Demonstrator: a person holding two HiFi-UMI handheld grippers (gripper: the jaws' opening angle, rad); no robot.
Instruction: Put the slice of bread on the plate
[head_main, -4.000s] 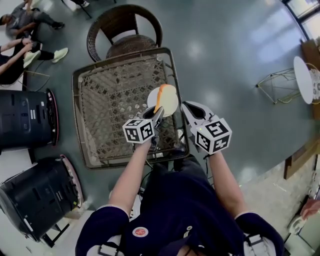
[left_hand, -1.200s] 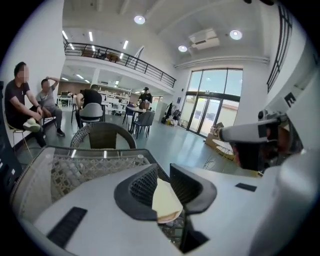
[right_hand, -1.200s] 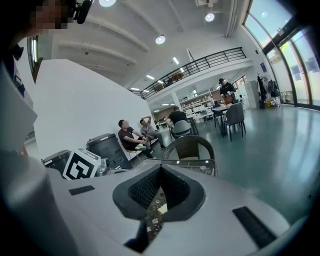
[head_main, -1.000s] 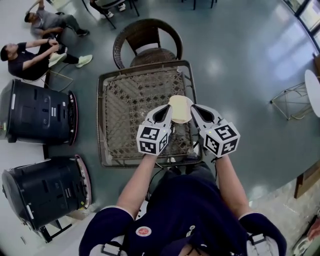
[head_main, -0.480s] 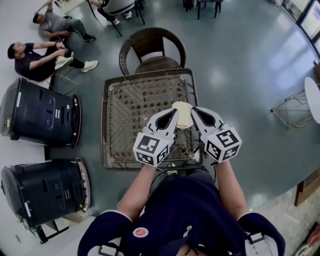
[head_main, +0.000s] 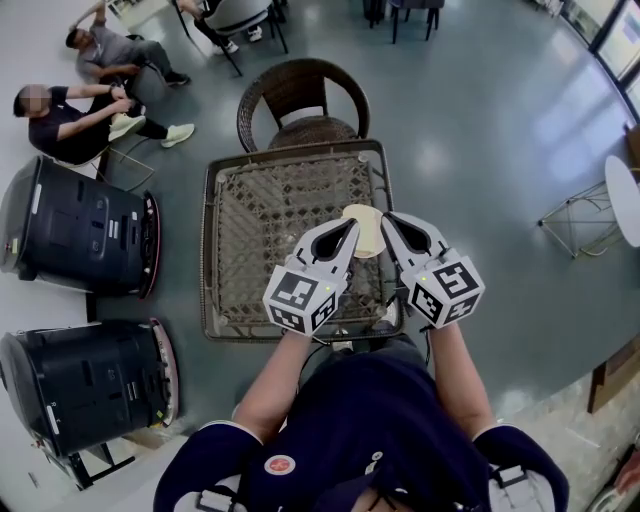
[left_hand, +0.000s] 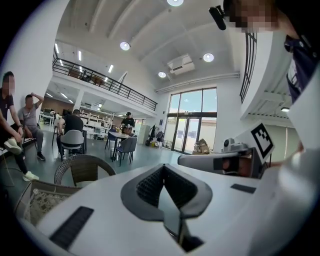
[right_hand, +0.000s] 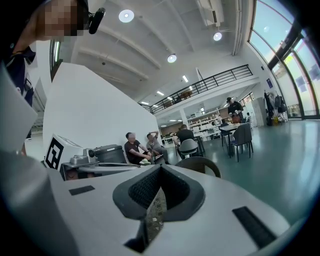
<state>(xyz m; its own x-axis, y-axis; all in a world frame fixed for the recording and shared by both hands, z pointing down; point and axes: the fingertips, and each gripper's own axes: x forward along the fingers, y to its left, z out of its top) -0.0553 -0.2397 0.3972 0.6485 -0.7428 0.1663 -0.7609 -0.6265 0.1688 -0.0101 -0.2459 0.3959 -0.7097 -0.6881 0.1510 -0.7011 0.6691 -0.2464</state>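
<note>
A pale slice of bread (head_main: 366, 232) lies on a white plate whose rim (head_main: 352, 211) just shows, at the right side of the wicker table (head_main: 270, 230). Both grippers hang high above it and cover its lower edges. My left gripper (head_main: 351, 225) is shut and empty, its tip over the plate's left edge. My right gripper (head_main: 386, 218) is shut and empty over the plate's right edge. In the left gripper view the left gripper (left_hand: 162, 168) points level across the hall, jaws together. In the right gripper view the right gripper (right_hand: 159, 170) does the same.
A wicker chair (head_main: 300, 95) stands behind the table. Two black machines (head_main: 75, 225) (head_main: 85, 385) sit on the floor at the left. People (head_main: 60, 115) sit at the upper left. A white round table (head_main: 625, 195) and a wire stand (head_main: 575, 215) are at the right.
Four seconds ago the left gripper was down at the bread on the plate. Since then both grippers have risen off the table, shut and empty; the bread stays on the plate.
</note>
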